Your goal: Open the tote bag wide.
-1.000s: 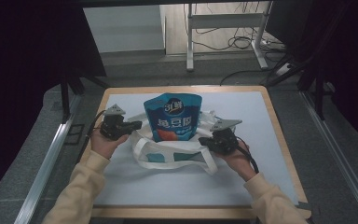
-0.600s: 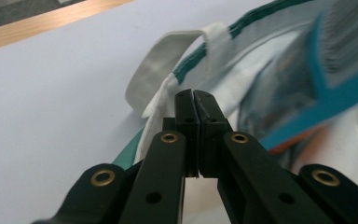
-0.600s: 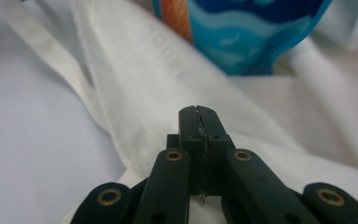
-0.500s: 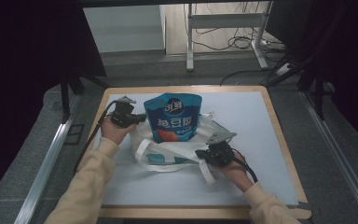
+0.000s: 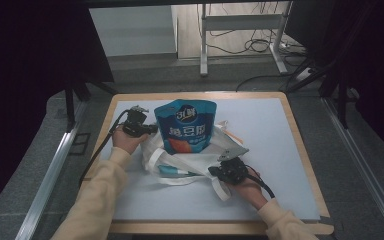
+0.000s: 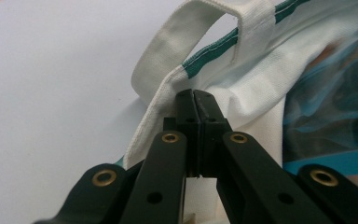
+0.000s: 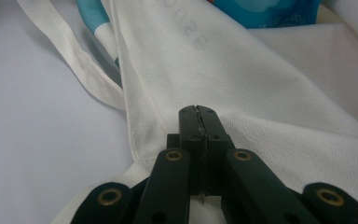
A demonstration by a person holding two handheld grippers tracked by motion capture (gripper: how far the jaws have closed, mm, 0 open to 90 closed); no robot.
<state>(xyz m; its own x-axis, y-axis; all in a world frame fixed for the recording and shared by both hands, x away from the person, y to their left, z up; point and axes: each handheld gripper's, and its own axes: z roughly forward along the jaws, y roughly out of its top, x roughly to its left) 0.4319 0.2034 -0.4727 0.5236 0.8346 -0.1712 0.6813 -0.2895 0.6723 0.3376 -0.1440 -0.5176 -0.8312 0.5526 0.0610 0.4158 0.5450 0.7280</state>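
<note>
Tabletop [image 5: 280,130] bears white tote [image 5: 190,162] around blue pouch [image 5: 185,125].

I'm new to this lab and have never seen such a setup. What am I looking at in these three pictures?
A person at a table holds a two-jaw claw in each hand. The high view looks down from above: left claw, right claw. On the table's mat lies a white cloth bag with a blue pouch standing in it. The other two pictures come from cameras riding on each claw. Left claw is shut on the bag's edge by a handle; right claw is shut on the bag's cloth.
</note>
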